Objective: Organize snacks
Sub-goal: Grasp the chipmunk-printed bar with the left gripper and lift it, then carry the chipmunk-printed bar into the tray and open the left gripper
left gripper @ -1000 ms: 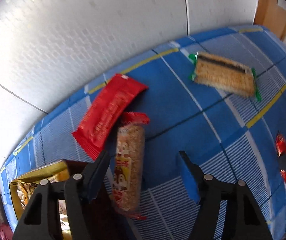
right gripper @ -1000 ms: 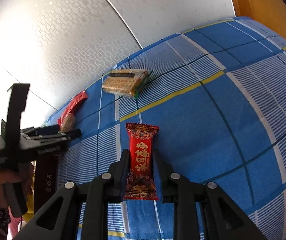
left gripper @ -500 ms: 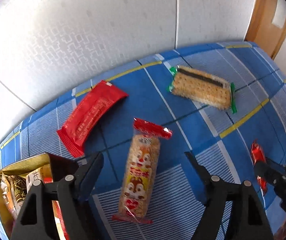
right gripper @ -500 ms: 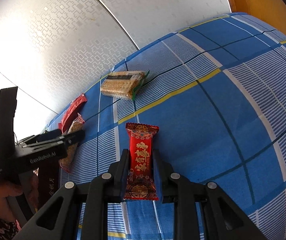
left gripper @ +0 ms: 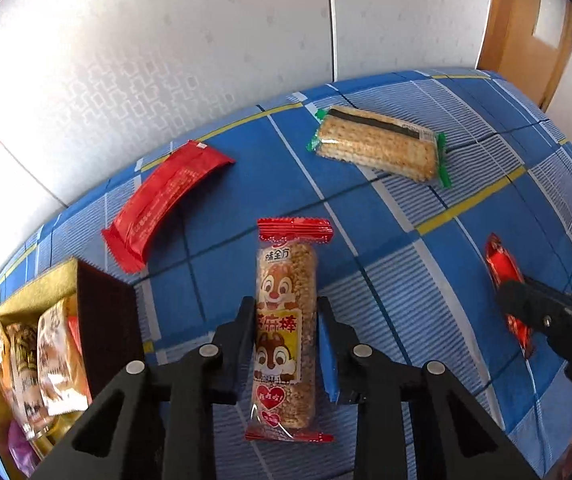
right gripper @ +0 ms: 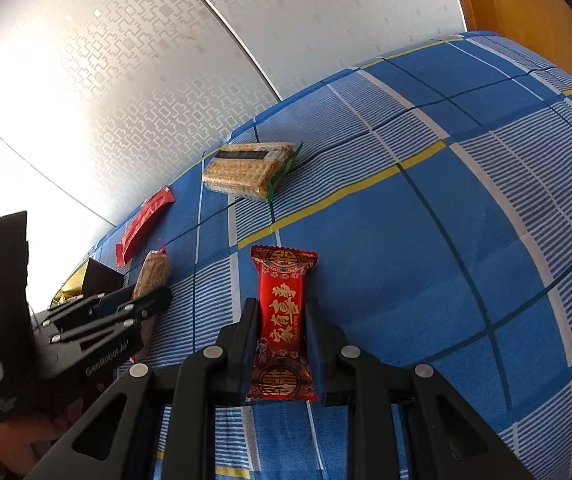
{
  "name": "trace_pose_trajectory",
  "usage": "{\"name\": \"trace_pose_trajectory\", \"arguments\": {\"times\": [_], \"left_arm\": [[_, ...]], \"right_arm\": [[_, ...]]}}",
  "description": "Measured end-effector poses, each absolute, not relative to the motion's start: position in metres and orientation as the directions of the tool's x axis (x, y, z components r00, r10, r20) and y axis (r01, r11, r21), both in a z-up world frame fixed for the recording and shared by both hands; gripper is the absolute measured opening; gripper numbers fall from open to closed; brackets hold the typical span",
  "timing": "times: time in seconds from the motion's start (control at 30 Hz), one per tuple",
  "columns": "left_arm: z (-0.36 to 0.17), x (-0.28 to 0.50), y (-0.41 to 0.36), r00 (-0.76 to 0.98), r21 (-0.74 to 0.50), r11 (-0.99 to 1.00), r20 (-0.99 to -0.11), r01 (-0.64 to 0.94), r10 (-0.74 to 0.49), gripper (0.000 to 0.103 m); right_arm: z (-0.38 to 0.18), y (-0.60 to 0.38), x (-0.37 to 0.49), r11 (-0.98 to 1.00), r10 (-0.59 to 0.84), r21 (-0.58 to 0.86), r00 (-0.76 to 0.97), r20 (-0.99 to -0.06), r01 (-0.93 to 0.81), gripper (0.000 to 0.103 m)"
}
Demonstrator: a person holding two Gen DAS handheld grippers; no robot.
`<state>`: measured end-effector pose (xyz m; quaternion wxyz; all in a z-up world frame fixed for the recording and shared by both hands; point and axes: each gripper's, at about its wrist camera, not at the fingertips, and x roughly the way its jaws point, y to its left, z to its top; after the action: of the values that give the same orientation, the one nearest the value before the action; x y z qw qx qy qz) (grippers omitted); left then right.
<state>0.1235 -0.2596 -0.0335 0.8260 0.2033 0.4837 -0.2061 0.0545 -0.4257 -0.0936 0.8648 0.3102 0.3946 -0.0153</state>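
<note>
A: How does the left hand-held gripper (left gripper: 286,326) sit?

B: Low over the blue plaid cloth (left gripper: 405,300), fingers pointing toward the white patterned wall (left gripper: 166,40). Its two fingers flank the squirrel-print grain bar (left gripper: 286,320), which lies lengthwise between them. The left finger looks to touch the wrapper; the right one stands just beside it, so I cannot tell whether the grip has closed.

A: And the right hand-held gripper (right gripper: 282,340)?

B: Also low and level over the cloth, pointing the same way. Its fingers are pressed onto both long sides of the red candy pack (right gripper: 282,320) with gold characters, clamped on it. The pack's top end sticks out past the fingertips.

A: What lies around them?

B: Ahead of the left gripper, a red flat wrapper (left gripper: 166,200) lies at a slant near the wall, well apart from the grain bar. Farther right, a cracker pack (left gripper: 377,148) with green ends rests by itself on the cloth. At the left edge sits a dark box with gold lining (left gripper: 102,312), holding several snack bags (left gripper: 46,356).

A: Anything in the way?

B: In the right wrist view the left gripper's black body crosses the lower left, covering part of the grain bar and the box.
</note>
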Motion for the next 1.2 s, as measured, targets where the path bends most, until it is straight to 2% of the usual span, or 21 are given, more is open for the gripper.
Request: {"name": "trace_pose_trajectory", "arguments": {"times": [0.37, 0.7, 0.97, 1.2], "left_arm": [[-0.015, 0.101, -0.233, 0.456, 0.055, 0.858, -0.863, 0.510, -0.216, 0.029], [0.014, 0.074, -0.208, 0.493, 0.004, 0.858, -0.820, 0.514, -0.292, 0.029], [0.047, 0.052, -0.159, 0.528, -0.078, 0.872, -0.769, 0.484, -0.362, 0.029], [0.063, 0.052, -0.108, 0.561, -0.110, 0.896, -0.745, 0.430, -0.360, 0.029]], "right_arm": [[-0.092, -0.423, 0.054, 0.827, 0.194, 0.496, 0.693, -0.694, 0.266, 0.023], [-0.088, -0.410, 0.058, 0.892, 0.112, 0.376, 0.683, -0.722, 0.251, 0.023], [-0.086, -0.406, 0.058, 0.907, 0.086, 0.340, 0.681, -0.727, 0.249, 0.023], [-0.086, -0.402, 0.059, 0.918, 0.063, 0.310, 0.679, -0.731, 0.248, 0.023]]}}
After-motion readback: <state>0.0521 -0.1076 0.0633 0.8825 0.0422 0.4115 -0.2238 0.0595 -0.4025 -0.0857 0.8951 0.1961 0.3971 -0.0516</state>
